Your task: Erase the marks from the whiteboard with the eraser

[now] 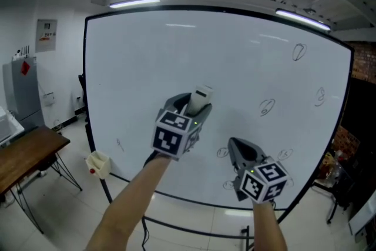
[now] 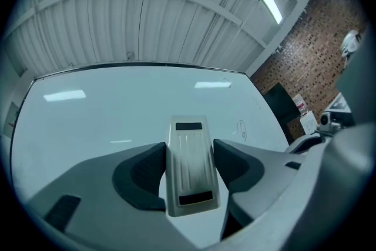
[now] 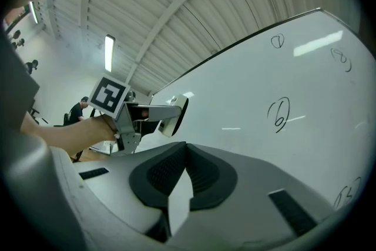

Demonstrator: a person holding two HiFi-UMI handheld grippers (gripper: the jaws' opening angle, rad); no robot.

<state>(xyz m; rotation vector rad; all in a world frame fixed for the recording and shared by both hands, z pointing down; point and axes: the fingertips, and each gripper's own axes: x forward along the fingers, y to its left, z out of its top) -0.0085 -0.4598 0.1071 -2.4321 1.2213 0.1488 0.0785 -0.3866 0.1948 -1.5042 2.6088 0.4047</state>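
A large whiteboard (image 1: pixel 176 67) fills the head view. Hand-drawn marks sit on its right part: one near the top right (image 1: pixel 299 52), one at mid right (image 1: pixel 267 106), one by the right edge (image 1: pixel 319 96), several small ones lower down (image 1: pixel 222 153). A small mark (image 1: pixel 119 144) lies at the lower left. My left gripper (image 1: pixel 197 104) is shut on the white eraser (image 1: pixel 200 99), held at the board's middle; the eraser (image 2: pixel 190 166) sits between both jaws. My right gripper (image 1: pixel 238 147) is shut with nothing in it, low near the board; its jaws (image 3: pixel 185 170) meet.
A wooden table (image 1: pixel 26 153) stands at the left, with a grey cabinet (image 1: pixel 23 91) behind it. A pale bag or bin (image 1: pixel 98 164) sits by the board's lower left leg. A brick wall and dark stands (image 1: pixel 343 144) are at the right. The board (image 3: pixel 282 103) shows marks close by.
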